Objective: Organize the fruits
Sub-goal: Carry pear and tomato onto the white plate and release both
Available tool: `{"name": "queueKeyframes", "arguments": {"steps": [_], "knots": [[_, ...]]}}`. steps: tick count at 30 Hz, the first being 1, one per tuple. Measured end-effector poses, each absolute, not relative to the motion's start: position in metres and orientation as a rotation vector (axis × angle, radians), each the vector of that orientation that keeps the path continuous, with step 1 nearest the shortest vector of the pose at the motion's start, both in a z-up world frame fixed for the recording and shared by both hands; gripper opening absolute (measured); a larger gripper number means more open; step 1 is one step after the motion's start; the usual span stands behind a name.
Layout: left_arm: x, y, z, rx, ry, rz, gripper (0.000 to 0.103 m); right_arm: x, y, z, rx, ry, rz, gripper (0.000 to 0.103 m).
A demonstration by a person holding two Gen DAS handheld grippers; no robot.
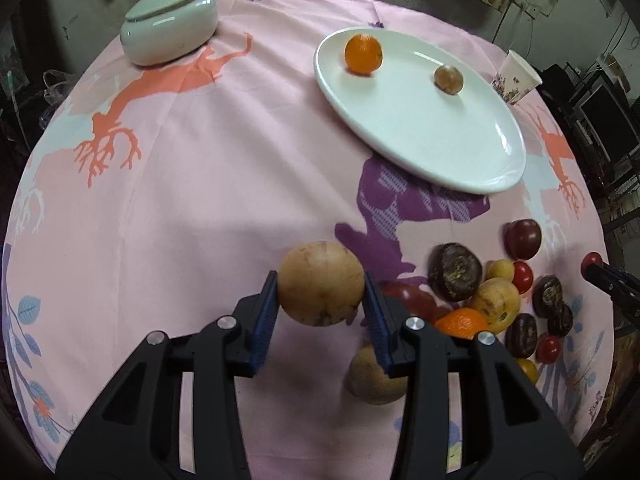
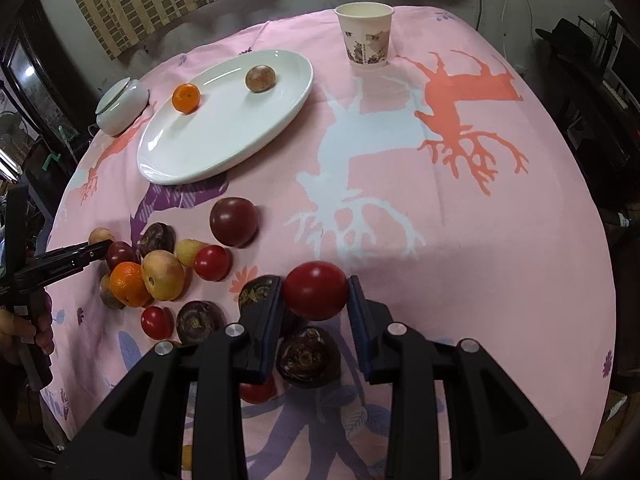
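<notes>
My left gripper [image 1: 320, 278] is shut on a round tan fruit [image 1: 321, 292], its blue pads pressing on both sides just left of the fruit pile [image 1: 496, 300]. In the right wrist view my right gripper [image 2: 316, 280] is shut on a red tomato [image 2: 316, 290] above dark brown fruits [image 2: 306, 354]. The pile [image 2: 160, 272] holds an orange, tan fruits, small tomatoes, dark brown fruits and a big dark purple one [image 2: 234, 221]. The white oval plate [image 1: 420, 140] carries an orange [image 1: 363, 55] and a brownish fruit [image 1: 449, 79].
A white lidded bowl [image 1: 168, 32] stands at the far left of the pink patterned cloth [image 1: 200, 200]. A paper cup [image 2: 366, 34] stands behind the plate [image 2: 224, 132]. The round table drops off at every side. A hand [image 2: 24, 328] holds the left gripper's handle.
</notes>
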State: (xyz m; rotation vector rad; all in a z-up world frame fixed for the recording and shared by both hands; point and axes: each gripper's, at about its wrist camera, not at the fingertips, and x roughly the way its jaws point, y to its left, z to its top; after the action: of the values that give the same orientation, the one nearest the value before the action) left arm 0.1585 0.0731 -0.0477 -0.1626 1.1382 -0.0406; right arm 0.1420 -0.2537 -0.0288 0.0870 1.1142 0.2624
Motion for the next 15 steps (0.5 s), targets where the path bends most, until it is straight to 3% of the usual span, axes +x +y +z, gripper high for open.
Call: {"name": "queueKeyframes", "arguments": {"steps": [15], "knots": [[0.204, 0.061, 0.025, -0.188, 0.986, -0.110, 0.042, 0.212, -0.212, 0.026, 0.071, 0.948, 0.376, 0.032]]}}
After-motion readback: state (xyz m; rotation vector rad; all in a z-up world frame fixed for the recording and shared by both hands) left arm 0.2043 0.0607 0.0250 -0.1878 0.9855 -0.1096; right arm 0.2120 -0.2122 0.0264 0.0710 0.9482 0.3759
